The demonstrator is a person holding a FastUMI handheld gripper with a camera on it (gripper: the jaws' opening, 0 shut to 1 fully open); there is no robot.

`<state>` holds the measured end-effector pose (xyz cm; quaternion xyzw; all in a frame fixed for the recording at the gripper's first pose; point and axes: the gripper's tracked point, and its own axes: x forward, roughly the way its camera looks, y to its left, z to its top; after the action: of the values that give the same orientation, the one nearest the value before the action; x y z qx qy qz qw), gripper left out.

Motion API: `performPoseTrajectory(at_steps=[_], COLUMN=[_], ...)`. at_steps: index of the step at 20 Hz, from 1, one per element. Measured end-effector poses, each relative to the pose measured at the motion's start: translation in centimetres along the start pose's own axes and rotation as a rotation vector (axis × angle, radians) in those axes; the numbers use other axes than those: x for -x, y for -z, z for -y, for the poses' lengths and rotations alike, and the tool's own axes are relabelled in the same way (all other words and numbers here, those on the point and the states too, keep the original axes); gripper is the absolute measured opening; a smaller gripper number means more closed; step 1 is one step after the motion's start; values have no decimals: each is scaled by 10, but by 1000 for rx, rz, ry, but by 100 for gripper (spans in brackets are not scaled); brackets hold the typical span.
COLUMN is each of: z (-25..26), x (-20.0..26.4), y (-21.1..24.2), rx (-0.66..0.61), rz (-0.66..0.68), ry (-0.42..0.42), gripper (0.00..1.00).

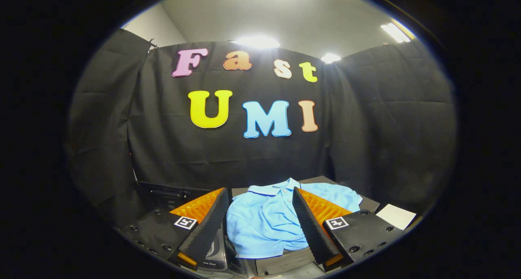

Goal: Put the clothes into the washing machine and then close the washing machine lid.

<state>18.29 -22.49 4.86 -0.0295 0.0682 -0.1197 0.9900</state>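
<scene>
Gripper (259,197) fingers spread apart above a light blue polo shirt (264,226) lying crumpled on the dark worktop (366,203), white card (395,216) at right.

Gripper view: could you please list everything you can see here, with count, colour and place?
polo shirt: one, light blue, lying crumpled on a dark surface, between and just beyond the fingers.
dark surface: one, black, under the shirt.
white sheet: one, white, flat beside the shirt, past the right finger.
black panel: one, black, beyond the left finger.
ceiling lights: several, white, above the booth wall.
tongs: one pair, open, fingers either side of the shirt, not pressing it.
</scene>
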Motion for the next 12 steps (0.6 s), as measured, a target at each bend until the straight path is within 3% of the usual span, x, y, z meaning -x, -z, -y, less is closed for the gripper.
performPoseTrajectory(at_steps=[12], z=[37], x=[-88], y=[34], rx=[65], rz=[-171], ry=[44], gripper=[99])
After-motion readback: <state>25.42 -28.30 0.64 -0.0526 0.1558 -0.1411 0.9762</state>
